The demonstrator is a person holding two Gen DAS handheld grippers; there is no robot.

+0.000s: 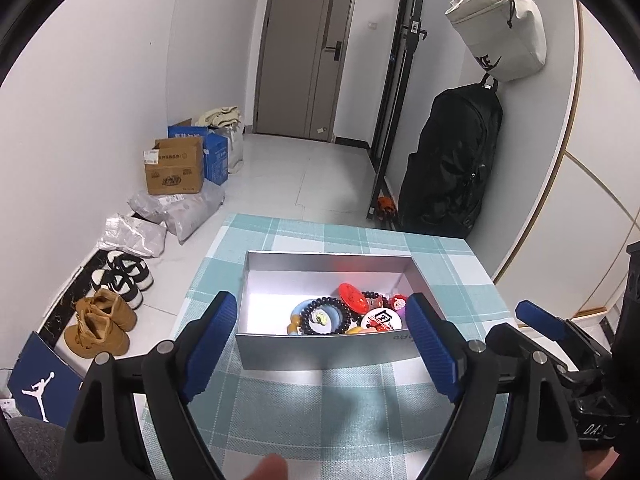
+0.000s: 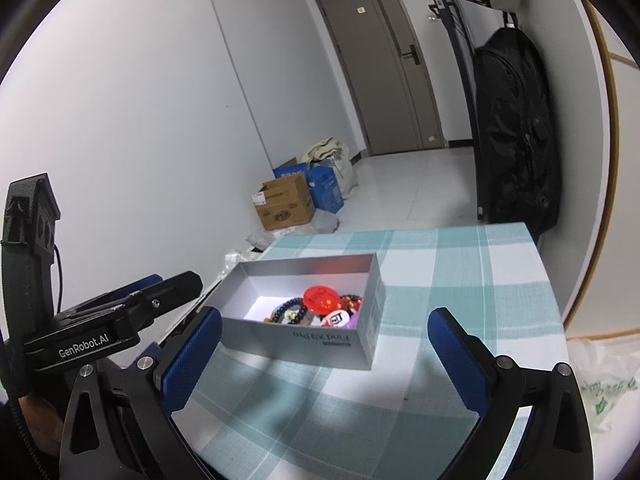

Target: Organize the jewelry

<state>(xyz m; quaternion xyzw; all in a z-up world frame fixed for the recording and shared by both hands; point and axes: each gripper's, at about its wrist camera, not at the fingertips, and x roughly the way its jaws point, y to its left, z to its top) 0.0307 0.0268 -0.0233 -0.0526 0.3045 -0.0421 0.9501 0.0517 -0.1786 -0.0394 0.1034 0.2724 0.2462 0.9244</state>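
Observation:
A silver cardboard box [image 1: 312, 354] stands on the teal checked tablecloth [image 1: 328, 412]; it also shows in the right wrist view [image 2: 304, 346]. Inside lie a dark bead bracelet [image 1: 322, 304], a red round badge [image 1: 352, 296], a white round badge [image 1: 382, 319] and other small trinkets. The bracelet [image 2: 289, 306] and red badge [image 2: 320, 298] show in the right view too. My left gripper [image 1: 322, 320] is open and empty, its fingers either side of the box's near wall. My right gripper [image 2: 324, 334] is open and empty, just short of the box.
The table's far edge [image 1: 340, 226] drops to a white tiled floor. Shoes [image 1: 100, 320], cardboard boxes [image 1: 174, 168] and parcels line the left wall. A black bag [image 1: 452, 160] hangs at the right. A plastic bag [image 2: 600, 380] lies right of the table.

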